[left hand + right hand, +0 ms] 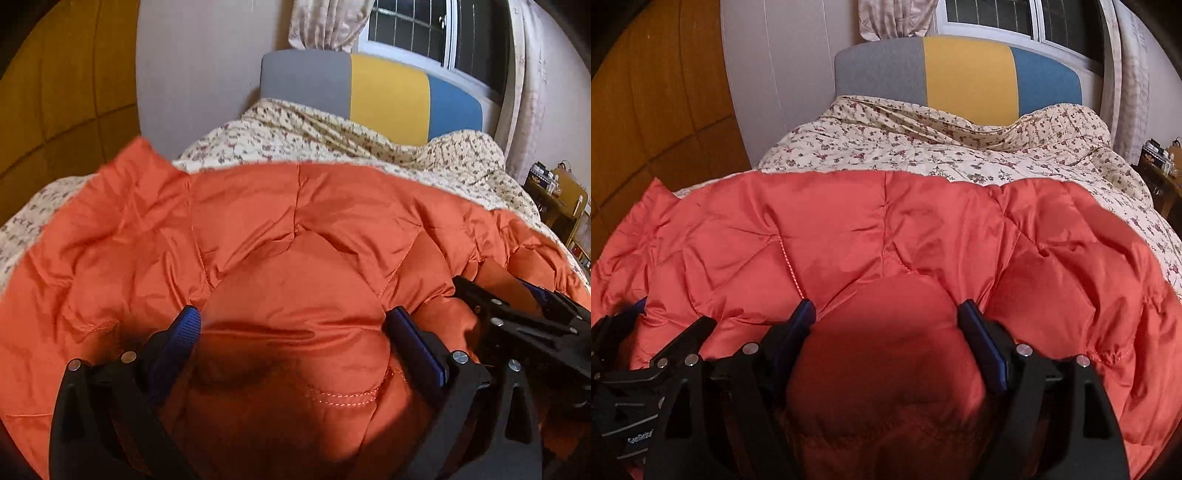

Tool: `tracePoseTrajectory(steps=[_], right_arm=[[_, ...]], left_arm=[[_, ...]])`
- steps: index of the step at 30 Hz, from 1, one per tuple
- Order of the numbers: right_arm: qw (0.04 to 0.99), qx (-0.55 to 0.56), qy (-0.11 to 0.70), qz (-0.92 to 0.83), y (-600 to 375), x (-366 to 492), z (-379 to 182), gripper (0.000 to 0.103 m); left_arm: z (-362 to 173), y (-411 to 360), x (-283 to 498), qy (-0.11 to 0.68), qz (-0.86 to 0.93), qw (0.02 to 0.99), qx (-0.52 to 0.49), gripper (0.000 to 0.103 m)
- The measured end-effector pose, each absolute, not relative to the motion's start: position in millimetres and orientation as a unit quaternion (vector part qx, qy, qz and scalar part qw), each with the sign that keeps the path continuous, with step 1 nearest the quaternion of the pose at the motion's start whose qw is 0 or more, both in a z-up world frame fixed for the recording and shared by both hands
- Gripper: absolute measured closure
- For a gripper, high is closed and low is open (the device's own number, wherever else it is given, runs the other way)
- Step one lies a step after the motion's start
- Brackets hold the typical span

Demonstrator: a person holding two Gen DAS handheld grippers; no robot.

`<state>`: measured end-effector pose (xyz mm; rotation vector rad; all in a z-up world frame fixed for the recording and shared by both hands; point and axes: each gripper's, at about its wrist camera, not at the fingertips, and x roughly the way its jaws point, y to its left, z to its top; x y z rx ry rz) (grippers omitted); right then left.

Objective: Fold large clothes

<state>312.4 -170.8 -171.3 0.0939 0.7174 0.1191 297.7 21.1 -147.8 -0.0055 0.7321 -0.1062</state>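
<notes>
A puffy orange quilted jacket [258,221] [849,229] lies spread across the bed and fills the lower half of both views. My left gripper [293,314] has its blue pads wide apart, pressed into a thick bulge of the jacket that swells between them. My right gripper [886,306] grips a similar fat fold the same way. The two grippers sit side by side. The right gripper's black frame [517,317] shows at the right edge of the left wrist view. The left one [646,343] shows at the lower left of the right wrist view. The jacket's near edge is hidden under the grippers.
A floral quilt [332,140] [923,147] covers the bed beyond the jacket. Behind it stands a grey, yellow and blue headboard [388,88] under a window [424,29]. A wooden wardrobe [55,92] is at the left, a cluttered side table [561,199] at the right.
</notes>
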Motion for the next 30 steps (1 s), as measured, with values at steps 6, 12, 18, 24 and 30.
tracePoseTrajectory(steps=[6, 12, 18, 24, 30], right_arm=[[0.934, 0.048, 0.350, 0.060, -174, 311, -172, 0.022], [0.936, 0.071, 0.340, 0.057, -180, 284, -156, 0.011], [0.942, 0.079, 0.320, 0.065, -182, 232, -141, 0.010], [0.944, 0.092, 0.305, 0.083, -187, 180, -138, 0.024], [0.940, 0.092, 0.300, 0.135, -172, 153, -138, 0.078]], left_arm=[[-149, 19, 297, 0.365, -0.050, 0.929, 0.001, 0.003], [-133, 34, 261, 0.355, -0.048, 0.933, -0.025, 0.003], [-125, 77, 198, 0.330, -0.030, 0.939, -0.098, 0.003], [-122, 114, 149, 0.312, -0.012, 0.941, -0.130, 0.003], [-124, 149, 115, 0.291, 0.032, 0.935, -0.201, 0.003]])
